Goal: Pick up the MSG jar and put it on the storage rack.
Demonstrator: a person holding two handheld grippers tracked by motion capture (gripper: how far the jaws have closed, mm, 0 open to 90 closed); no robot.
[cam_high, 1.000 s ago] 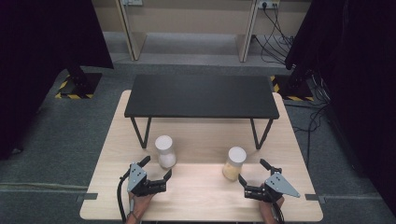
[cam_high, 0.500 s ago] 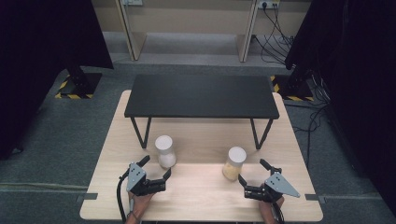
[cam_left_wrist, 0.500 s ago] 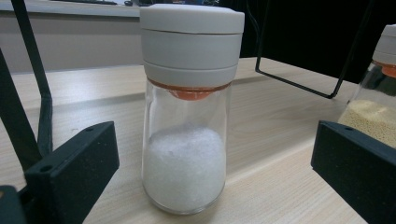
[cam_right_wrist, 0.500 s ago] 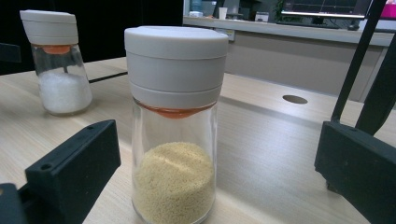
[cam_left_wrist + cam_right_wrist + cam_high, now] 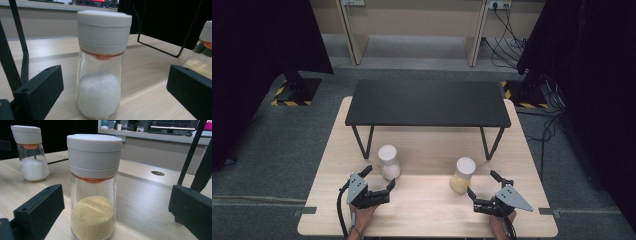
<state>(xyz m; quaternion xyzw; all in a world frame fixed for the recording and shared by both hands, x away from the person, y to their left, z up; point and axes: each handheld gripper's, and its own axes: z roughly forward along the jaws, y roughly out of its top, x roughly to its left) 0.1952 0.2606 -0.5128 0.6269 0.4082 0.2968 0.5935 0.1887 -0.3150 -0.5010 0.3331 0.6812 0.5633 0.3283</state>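
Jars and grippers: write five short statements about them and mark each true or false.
1. The left gripper is open, with the white jar between its jaws untouched. True.
2. The yellow jar lies on its side. False: it stands upright.
3. Both jars have white lids. True.
4. The right gripper is shut on the yellow jar. False: it is open, jaws clear of the glass.
5. The jars stand on top of the black shelf. False: they stand on the table.
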